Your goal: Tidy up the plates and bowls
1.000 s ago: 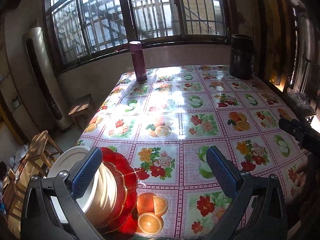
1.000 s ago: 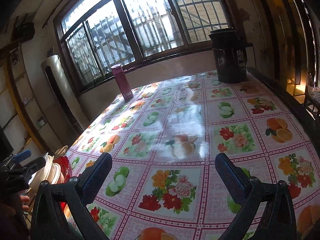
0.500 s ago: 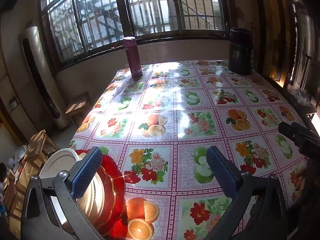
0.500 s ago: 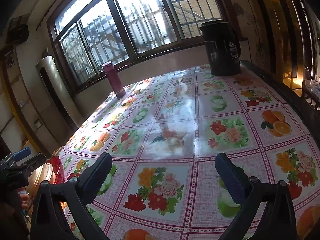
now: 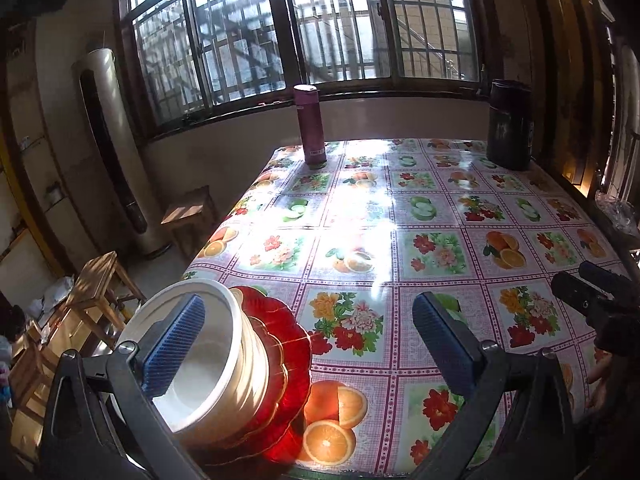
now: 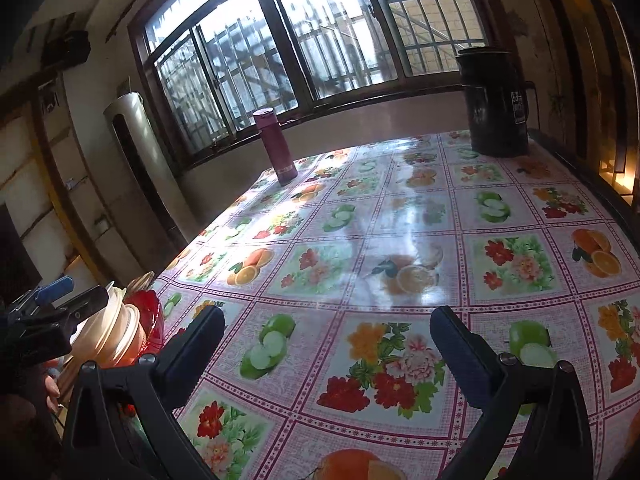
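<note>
Bench (image 5: 436,216): covered by a glossy cloth of fruit and flower squares, sunlit from the barred window (image 5: 340,24) behind it.

Stack (image 5: 240,364): at the near left corner of the bench. White bowls (image 5: 200,384) nested together, tilted on their side, resting in red plates (image 5: 288,360) with scalloped rims. In the right wrist view the same stack (image 6: 120,328) shows at the bench's left edge, bowls pale, a red plate behind them.

Left claw (image 5: 308,354): jaws wide, holding nothing. Its left blue pad (image 5: 174,346) lies across the mouth of the top bowl; whether it touches the bowl cannot be told. Its right pad (image 5: 440,344) is above bare cloth, well apart from the stack. From the right wrist view the left claw (image 6: 56,304) appears at the far left, just beside the bowls.

Right claw (image 6: 326,342): jaws wide, empty, over open cloth to the right of the stack. Part of it (image 5: 592,300) shows at the right edge of the left wrist view.

Flask (image 5: 310,126): maroon, upright, far left part of the bench near the window.

Canister (image 5: 510,124): dark, upright, far right corner of the bench.

Stools (image 5: 100,280): wooden, on the floor left of the bench.

Column unit (image 5: 112,148): tall, pale, standing by the left wall.
</note>
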The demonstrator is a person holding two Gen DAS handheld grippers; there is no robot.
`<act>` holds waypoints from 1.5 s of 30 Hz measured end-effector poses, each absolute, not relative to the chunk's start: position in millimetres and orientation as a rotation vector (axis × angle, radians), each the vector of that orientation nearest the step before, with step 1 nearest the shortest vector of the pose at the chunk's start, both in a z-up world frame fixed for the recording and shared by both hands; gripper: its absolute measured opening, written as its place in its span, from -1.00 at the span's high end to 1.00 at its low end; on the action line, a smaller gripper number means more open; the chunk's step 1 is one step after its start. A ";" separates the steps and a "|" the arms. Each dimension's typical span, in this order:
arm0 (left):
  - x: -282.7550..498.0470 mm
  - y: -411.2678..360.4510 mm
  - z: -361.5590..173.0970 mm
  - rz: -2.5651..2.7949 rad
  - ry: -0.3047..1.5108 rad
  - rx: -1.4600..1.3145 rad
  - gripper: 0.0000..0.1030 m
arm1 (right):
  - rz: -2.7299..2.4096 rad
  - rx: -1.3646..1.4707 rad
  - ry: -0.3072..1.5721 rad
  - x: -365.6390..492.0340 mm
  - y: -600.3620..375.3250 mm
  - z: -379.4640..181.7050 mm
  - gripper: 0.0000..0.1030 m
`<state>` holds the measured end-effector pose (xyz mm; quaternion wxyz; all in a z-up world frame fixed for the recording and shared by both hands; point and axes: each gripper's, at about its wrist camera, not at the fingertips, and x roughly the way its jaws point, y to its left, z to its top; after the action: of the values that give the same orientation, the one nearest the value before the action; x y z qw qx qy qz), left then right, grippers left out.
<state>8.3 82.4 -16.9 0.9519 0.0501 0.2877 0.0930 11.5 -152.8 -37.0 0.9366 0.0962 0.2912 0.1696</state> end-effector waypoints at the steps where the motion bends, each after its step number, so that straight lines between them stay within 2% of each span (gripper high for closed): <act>1: 3.0 86.9 -16.4 0.210 0.572 0.102 -1.00 | 0.369 0.184 0.588 7.5 -142.9 -35.6 -1.00; 7: -27.2 115.1 -20.8 0.353 0.524 0.095 -1.00 | 0.495 0.127 0.559 -12.9 -84.2 -30.7 -1.00; 21: -67.1 177.2 -48.1 0.496 0.604 -0.069 -1.00 | 0.639 0.051 0.527 -51.3 14.9 -31.1 -0.99; 45: -76.2 193.8 -64.0 0.572 0.661 -0.091 -1.00 | 0.662 0.031 0.534 -68.8 26.7 -45.0 -1.00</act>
<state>-76.2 193.8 -64.0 0.9050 -0.0440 0.3198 0.2770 -68.8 26.7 -45.0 0.9108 0.0149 0.2590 0.3211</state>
